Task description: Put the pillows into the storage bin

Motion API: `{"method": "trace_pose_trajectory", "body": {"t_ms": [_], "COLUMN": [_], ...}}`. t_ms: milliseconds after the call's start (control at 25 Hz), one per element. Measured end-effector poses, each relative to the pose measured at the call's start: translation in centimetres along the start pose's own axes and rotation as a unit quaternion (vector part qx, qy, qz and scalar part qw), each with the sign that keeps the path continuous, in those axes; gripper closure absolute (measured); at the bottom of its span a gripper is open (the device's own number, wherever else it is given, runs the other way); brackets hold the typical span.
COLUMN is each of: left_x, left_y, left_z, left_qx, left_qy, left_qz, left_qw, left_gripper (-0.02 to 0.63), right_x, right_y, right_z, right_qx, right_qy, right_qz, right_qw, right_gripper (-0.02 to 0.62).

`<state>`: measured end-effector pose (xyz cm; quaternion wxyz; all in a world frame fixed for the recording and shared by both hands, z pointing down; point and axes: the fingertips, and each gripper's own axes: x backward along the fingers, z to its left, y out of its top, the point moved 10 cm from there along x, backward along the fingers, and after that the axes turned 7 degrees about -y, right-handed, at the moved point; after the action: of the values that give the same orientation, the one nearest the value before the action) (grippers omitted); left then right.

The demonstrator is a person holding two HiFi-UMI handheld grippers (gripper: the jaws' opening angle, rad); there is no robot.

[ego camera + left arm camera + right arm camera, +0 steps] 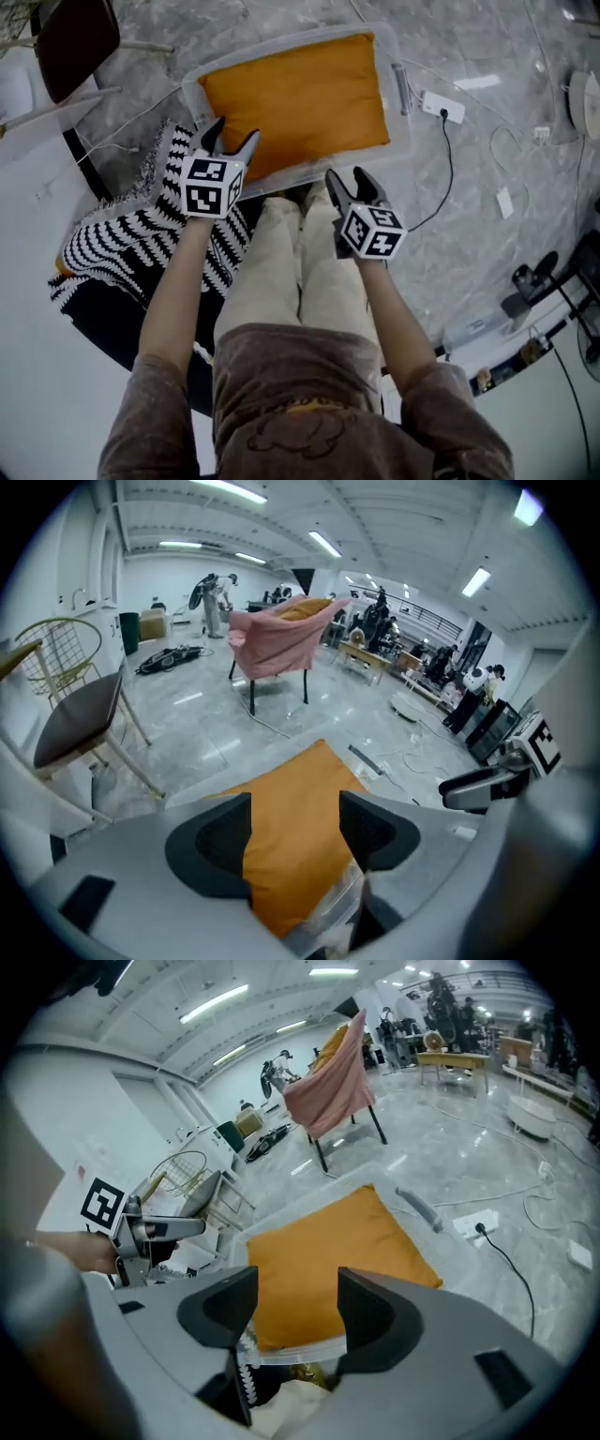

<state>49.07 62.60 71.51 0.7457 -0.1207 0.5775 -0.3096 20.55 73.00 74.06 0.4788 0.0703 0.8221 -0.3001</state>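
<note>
The orange pillow (295,98) lies flat inside the clear storage bin (190,86) on the marble floor, filling most of it. The bin stands right in front of your legs, its near rim just past your knees.

Your left gripper (234,133) hangs over the bin's near left corner, pointing down at a slant. Its jaws stand apart with nothing between them; in the left gripper view you see only the pillow and the bin's rim beyond the gap. Your right gripper (348,176) hovers just short of the near rim, to the right of your knees. Its jaws are also spread and empty, framing the pillow's near edge in the right gripper view.

To your left, a black-and-white fringed cloth (122,234) lies bunched on the floor beside your left leg, near the bin's corner. A dark-seated chair (75,37) stands beyond it. Right of the bin, a white power strip (441,108) lies on the floor with a black cable (448,178) plugged into it.
</note>
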Motion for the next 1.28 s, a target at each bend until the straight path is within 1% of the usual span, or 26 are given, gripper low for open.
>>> {"method": "trace_pose_trajectory", "body": {"t_ms": [80, 160, 240, 320, 400, 480, 560, 600, 680, 800, 880, 960, 1040, 1120, 1280], "left_x": [0.8, 2.7, 5.8, 9.8, 14.6, 19.8, 24.9, 27.2, 31.8, 38.5, 42.6, 46.3, 49.6, 52.7, 58.3], "left_y": [-0.8, -0.9, -0.5, -0.1, 0.7, 1.4, 1.8, 1.7, 0.9, -1.4, -3.9, -7.4, -11.6, -15.8, -24.1], "left_z": [-0.4, -0.7, -1.4, -2.8, -4.7, -6.6, -8.6, -9.8, -12.2, -15.3, -17.3, -19.1, -21.3, -23.8, -29.5], "left_qx": [0.020, 0.037, 0.059, 0.085, 0.111, 0.136, 0.162, 0.178, 0.209, 0.240, 0.257, 0.276, 0.300, 0.323, 0.368], "left_qy": [0.006, 0.016, 0.032, 0.052, 0.073, 0.098, 0.125, 0.138, 0.166, 0.224, 0.265, 0.300, 0.335, 0.368, 0.423], "left_qz": [-0.012, -0.033, -0.060, -0.092, -0.127, -0.161, -0.195, -0.211, -0.244, -0.288, -0.308, -0.325, -0.341, -0.357, -0.390], "left_qw": [0.9997, 0.9987, 0.9959, 0.9908, 0.9829, 0.9726, 0.9592, 0.9511, 0.9324, 0.8995, 0.8770, 0.8532, 0.8253, 0.7955, 0.7304], "left_gripper": [0.328, 0.328, 0.328, 0.328, 0.328, 0.328, 0.328, 0.328, 0.325, 0.321, 0.319, 0.319, 0.319, 0.319, 0.318], "right_x": [-0.4, -0.3, 0.6, 2.4, 4.9, 7.8, 10.9, 12.5, 15.5, 18.8, 20.7, 22.6, 24.7, 27.1, 32.4], "right_y": [1.1, 2.5, 4.3, 6.5, 9.0, 11.6, 13.6, 14.2, 14.9, 14.7, 13.3, 10.7, 6.9, 2.7, -6.8], "right_z": [0.5, 1.7, 3.5, 5.8, 8.7, 12.5, 16.5, 18.3, 21.8, 27.4, 30.8, 34.1, 37.1, 39.7, 44.5], "right_qx": [0.024, 0.049, 0.079, 0.118, 0.159, 0.197, 0.235, 0.255, 0.299, 0.356, 0.378, 0.402, 0.433, 0.459, 0.496], "right_qy": [0.012, 0.027, 0.050, 0.080, 0.118, 0.165, 0.216, 0.241, 0.292, 0.362, 0.394, 0.419, 0.447, 0.476, 0.524], "right_qz": [0.003, 0.003, 0.003, 0.000, -0.005, -0.011, -0.015, -0.014, -0.010, 0.000, 0.011, 0.024, 0.043, 0.063, 0.101], "right_qw": [1.000, 0.998, 0.996, 0.990, 0.980, 0.966, 0.948, 0.936, 0.908, 0.862, 0.838, 0.814, 0.781, 0.747, 0.685], "right_gripper": [0.327, 0.327, 0.328, 0.328, 0.328, 0.330, 0.330, 0.333, 0.333, 0.334, 0.334, 0.334, 0.335, 0.337, 0.341]}}
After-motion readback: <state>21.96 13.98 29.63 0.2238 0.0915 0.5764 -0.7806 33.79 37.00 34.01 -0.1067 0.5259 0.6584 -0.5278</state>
